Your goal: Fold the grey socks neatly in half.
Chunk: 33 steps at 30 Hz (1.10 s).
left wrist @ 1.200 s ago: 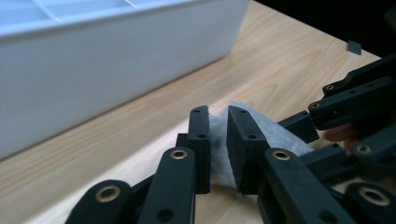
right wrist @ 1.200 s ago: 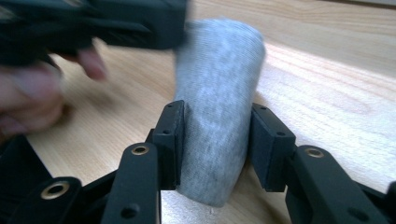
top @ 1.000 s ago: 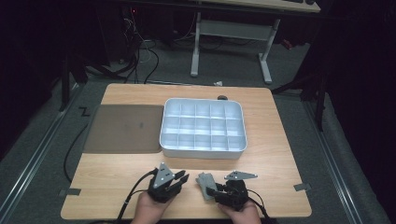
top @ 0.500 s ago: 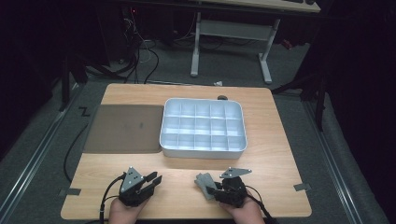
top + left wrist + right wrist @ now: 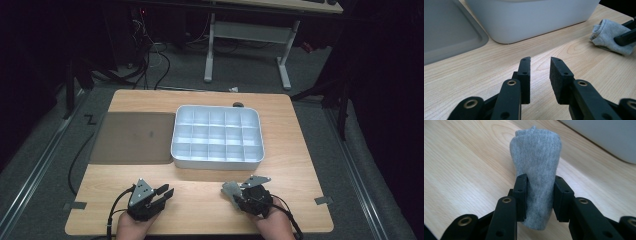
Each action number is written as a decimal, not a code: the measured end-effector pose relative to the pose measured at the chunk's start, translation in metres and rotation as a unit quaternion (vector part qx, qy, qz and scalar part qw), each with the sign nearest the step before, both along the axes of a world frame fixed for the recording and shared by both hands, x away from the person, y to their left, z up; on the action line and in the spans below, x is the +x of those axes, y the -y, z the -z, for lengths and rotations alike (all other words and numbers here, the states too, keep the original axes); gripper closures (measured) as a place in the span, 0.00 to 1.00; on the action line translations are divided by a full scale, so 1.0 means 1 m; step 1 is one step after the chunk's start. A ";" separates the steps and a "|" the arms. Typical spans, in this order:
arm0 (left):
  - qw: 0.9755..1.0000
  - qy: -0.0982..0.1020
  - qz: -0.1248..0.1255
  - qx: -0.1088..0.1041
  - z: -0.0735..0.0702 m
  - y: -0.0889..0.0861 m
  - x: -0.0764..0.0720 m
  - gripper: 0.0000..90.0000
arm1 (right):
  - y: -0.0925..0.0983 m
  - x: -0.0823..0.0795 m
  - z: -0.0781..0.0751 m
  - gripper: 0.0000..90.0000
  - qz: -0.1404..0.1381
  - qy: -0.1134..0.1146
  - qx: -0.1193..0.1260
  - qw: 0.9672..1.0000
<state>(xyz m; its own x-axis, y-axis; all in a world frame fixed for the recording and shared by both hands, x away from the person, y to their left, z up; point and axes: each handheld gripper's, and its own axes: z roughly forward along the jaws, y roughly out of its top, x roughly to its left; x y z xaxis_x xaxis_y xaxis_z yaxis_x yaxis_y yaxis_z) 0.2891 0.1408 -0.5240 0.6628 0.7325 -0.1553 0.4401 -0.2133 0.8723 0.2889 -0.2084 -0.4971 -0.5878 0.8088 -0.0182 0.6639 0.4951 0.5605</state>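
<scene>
A rolled grey cloth [image 5: 536, 157] sticks out forward between the jaws of my right gripper [image 5: 539, 180], whose pads press its sides; those jaws have just been closing on it. In the high view the right gripper [image 5: 235, 192] rests near the table's front edge with the cloth [image 5: 228, 189] at its tip. To the left, my left gripper [image 5: 165, 192] lies on the wood. Its jaws have just been opening and hold nothing. The left gripper [image 5: 540, 60] points at bare wood, with the cloth [image 5: 609, 37] off to its right.
A white tray of several empty compartments [image 5: 217, 162] stands mid-table, beyond both grippers; its wall [image 5: 531, 17] is close ahead of the left one. A flat grey mat [image 5: 130, 137] lies left of the tray. A small dark object [image 5: 238, 104] sits at the far edge.
My left hand has slid left along the front edge, away from the cloth and the right gripper. The right gripper has stayed in place with the cloth.
</scene>
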 end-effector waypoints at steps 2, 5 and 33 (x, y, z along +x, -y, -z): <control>1.000 0.001 -0.002 0.000 0.000 -0.001 0.000 0.79 | 0.003 0.000 -0.001 0.77 -0.005 0.001 -0.010 1.000; 1.000 0.002 -0.005 0.000 -0.001 -0.002 0.000 0.79 | 0.005 0.000 -0.002 0.77 -0.005 0.003 -0.028 1.000; 1.000 0.012 -0.022 0.007 0.000 -0.005 0.000 0.71 | 0.018 0.015 -0.015 0.79 0.018 -0.049 -0.070 0.996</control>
